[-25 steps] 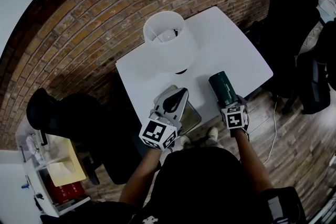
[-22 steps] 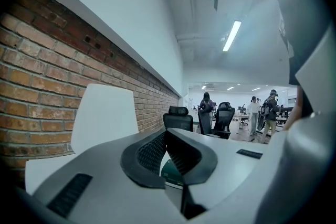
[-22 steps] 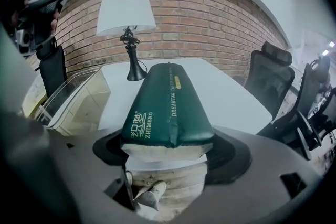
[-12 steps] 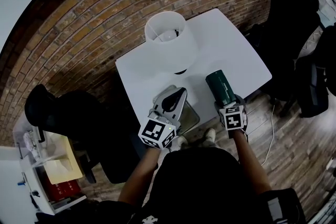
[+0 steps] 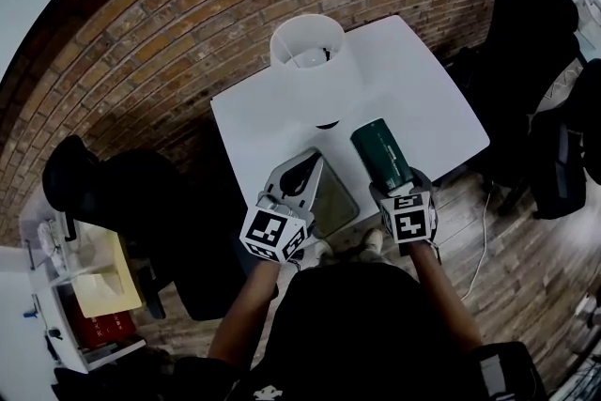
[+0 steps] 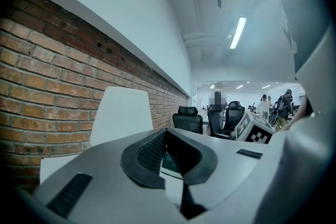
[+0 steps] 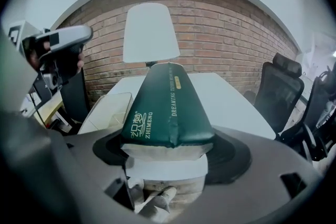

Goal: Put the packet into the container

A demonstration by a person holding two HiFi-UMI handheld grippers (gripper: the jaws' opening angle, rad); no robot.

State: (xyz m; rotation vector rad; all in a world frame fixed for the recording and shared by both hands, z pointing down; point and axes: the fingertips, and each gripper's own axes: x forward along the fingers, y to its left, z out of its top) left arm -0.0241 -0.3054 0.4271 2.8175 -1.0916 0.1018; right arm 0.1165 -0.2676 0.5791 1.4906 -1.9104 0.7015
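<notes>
Packet: dark green, glossy, puffed like a pillow. Clamped by its near end between the wide-set jaws of the right gripper. Held over the near edge of the worktop, long axis pointing toward the far edge.

Just left of it, at the same near edge, the container: clear plastic, shallow, rectangular with rounded corners. At the container's left side, the left gripper, jaws closed tip to tip, ribbed dark pads bowed into a teardrop gap behind the tips.

Worktop white, smooth, four-sided with blunt corners. Toward its far edge, a lamp with a white tapered shade.

Behind, a red brick wall. Below, a wood-plank floor. To the right, black office chairs.

Only in the right gripper view: pale lettering down the packet's face. Only in the left gripper view: a long room beyond the brick, with ceiling strip lights and distant people.
</notes>
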